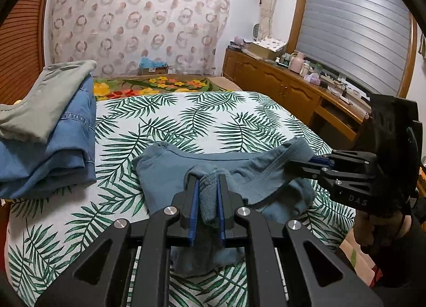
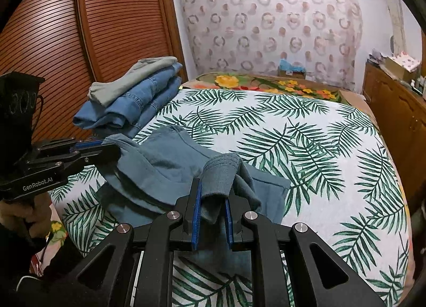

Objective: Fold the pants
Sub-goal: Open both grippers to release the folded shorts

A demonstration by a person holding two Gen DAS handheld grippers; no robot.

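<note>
One pair of blue-grey pants lies bunched on the leaf-print bedspread, partly lifted. Left gripper clamps a fabric bunch; right gripper pinches another edge. Folded clothes sit at ten o'clock.

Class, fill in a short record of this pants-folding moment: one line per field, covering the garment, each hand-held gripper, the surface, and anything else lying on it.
Garment: blue-grey pants, partly bunched on the bed
Left hand-held gripper: shut on a bunched edge of the pants
Right hand-held gripper: shut on another bunched edge of the pants
Surface: bedspread, white with green palm leaves
Also on the bed: folded clothes stack, denim with a grey piece on top, towards the wooden slatted door
</note>
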